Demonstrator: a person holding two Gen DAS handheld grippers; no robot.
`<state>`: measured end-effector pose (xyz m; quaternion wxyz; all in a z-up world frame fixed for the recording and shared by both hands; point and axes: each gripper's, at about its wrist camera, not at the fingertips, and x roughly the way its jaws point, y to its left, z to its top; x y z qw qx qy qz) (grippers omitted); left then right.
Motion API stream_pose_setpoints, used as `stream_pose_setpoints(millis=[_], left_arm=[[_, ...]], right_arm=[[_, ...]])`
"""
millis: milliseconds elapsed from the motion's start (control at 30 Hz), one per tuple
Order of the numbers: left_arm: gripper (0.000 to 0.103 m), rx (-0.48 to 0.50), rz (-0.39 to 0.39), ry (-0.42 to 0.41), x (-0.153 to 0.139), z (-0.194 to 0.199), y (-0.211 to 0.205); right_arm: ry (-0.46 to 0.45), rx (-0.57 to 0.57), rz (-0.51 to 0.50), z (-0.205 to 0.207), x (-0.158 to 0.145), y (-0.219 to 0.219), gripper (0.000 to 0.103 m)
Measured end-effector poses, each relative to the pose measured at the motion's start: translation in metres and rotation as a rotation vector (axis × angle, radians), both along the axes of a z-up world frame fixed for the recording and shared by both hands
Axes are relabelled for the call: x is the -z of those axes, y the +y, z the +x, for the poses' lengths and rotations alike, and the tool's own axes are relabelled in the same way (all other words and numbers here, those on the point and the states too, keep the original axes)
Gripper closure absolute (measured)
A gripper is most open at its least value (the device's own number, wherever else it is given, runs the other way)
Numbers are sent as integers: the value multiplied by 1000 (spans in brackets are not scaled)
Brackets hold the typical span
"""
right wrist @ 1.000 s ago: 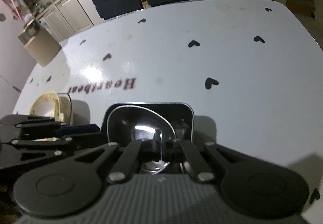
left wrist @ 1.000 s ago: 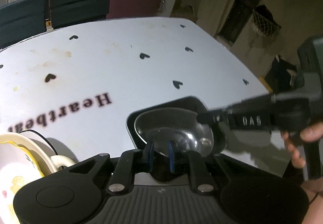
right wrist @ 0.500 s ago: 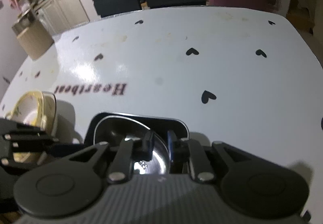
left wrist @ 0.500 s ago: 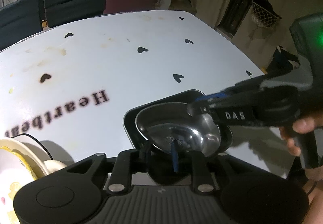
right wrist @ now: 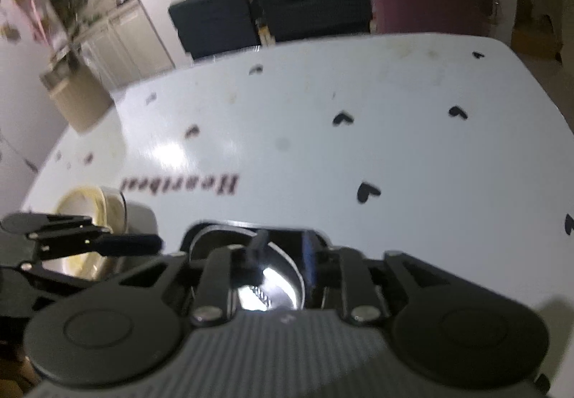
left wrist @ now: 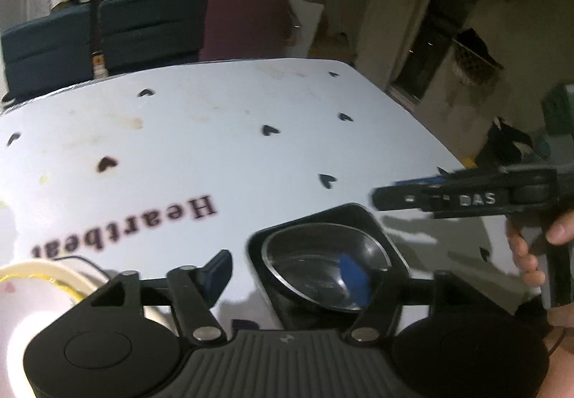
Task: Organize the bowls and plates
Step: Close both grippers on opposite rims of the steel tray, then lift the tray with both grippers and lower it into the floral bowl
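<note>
1. Steel bowl [left wrist: 324,267] sat nested inside the black square dish [left wrist: 362,218] on the white bench [left wrist: 233,146], near the front edge, with both grippers now clear of it.
2. The left gripper [left wrist: 287,272] had just been opening: its fingers stood wide apart, one blue pad [left wrist: 353,274] hanging above the bowl's hollow and the other finger [left wrist: 215,272] out over bare bench, with nothing pressed between them.
3. The right gripper [right wrist: 283,251] had also just been opening, though less far; in its own view the fingers stood a little apart above the bowl [right wrist: 272,286], gripping nothing. In the left view it hovered to the right of the dish, held by a hand [left wrist: 538,247].
4. A second earlier both grippers were pinched on the bowl's rim, the left on the near edge and the right on the far right edge. Half a second earlier the left was nearly together and the right reached over the rim.
5. Judged from this, the bowl has been set down and let go, so this stacking step looks finished.
6. The cream plates and bowls [right wrist: 93,215] at the left of the bench, just beside the dish, appear to be what is left to sort.
7. Both views are blurred, so I cannot tell whether the bowl sits quite level.
</note>
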<state>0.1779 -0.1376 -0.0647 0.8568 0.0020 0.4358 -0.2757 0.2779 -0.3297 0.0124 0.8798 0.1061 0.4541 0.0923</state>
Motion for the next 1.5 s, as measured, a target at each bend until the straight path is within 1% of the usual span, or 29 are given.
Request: stream_pose_setpoints(millis=[33,100,267,333,400,433,500,567,633,667,700,733,800,833,1100,1267,1400,1500], left_arm=[[29,-13,2,14,2,2,3],[29,-31,10,42,7,6,7],[32,-42,1,78,11,9,13],[41,-37,-11,89,11,10,13],[46,-33,-21,104,12,12,13],[49,-29,-22,111,13,12,12],[53,-20,-12,120,15,12,9],[60,-16,3,132,19,12,6],[70,-18,11,153,23,14,4],[73,-21,13,163,26,15,4],[78,-24,17,173,28,16,4],[81,-29,24,182,30,17,4],[82,-38,31,194,34,20,5],[83,-39,23,201,35,21,5],[90,-70,-13,250,45,28,3],[90,-80,-16,252,48,27,2],[91,-105,-58,269,50,28,8],[91,-108,-63,263,47,27,10]], right_arm=[[-6,13,2,-1,-1,-4,60],[-4,47,-10,-3,1,-13,59],[82,88,-5,0,19,-26,59],[104,80,5,1,24,-26,60],[122,71,22,1,28,-27,68],[131,64,31,1,30,-27,69],[147,47,63,1,32,-26,73],[164,41,64,1,35,-26,75],[182,39,48,1,38,-27,78],[188,33,54,0,38,-26,81],[190,29,58,0,38,-26,84],[192,23,62,-1,38,-26,85],[197,10,67,-2,37,-24,92],[201,1,68,-3,37,-23,92],[216,-12,44,-1,40,-14,94],[215,-5,55,0,40,-18,94],[208,5,71,-1,41,-22,94],[200,11,72,-3,41,-24,95]])
